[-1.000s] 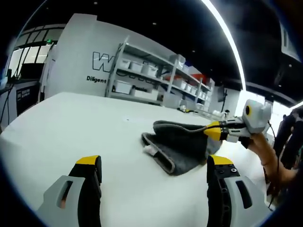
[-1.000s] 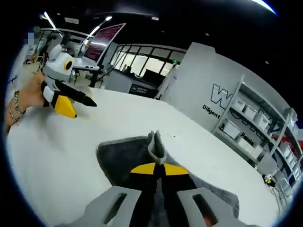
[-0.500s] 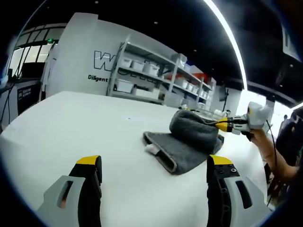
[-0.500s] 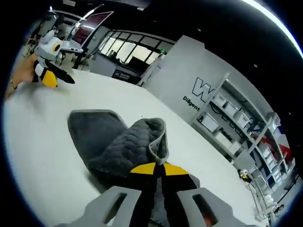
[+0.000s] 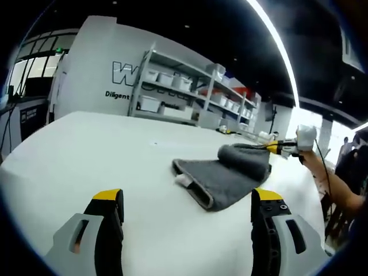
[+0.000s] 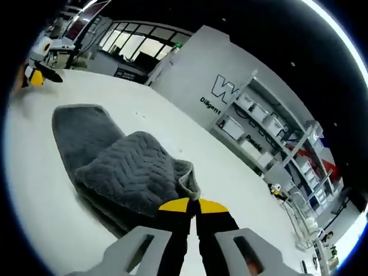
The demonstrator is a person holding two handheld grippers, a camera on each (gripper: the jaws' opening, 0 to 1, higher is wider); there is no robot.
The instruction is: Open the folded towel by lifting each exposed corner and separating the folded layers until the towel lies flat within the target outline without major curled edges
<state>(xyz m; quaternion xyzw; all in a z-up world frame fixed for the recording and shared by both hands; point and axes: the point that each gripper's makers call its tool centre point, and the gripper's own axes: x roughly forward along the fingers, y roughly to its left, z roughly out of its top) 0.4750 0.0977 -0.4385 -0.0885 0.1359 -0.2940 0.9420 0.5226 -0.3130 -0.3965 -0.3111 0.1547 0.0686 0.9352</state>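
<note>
- Left gripper view: the left gripper [image 5: 184, 215] is hovering low over the white table [image 5: 86, 149], its jaws standing wide apart with nothing between them.
- The grey towel [image 5: 221, 178] is lying right of centre, partly unfolded, one layer humping up at its far right end.
- The right gripper [image 5: 280, 148] is pinching that raised end at the right of the frame, a person's hand behind it.
- Right gripper view: the right gripper's jaws are pressing together on the towel's hemmed corner at bottom centre, while the quilted cloth is draping away toward the upper left.
- The left gripper is showing small at the far upper left, well apart from the towel.
- Judging by its sag, the towel is soft, light and limp; hemmed corners are offering the firmest hold.
- Shelving [image 5: 184, 95] is standing behind the table.
</note>
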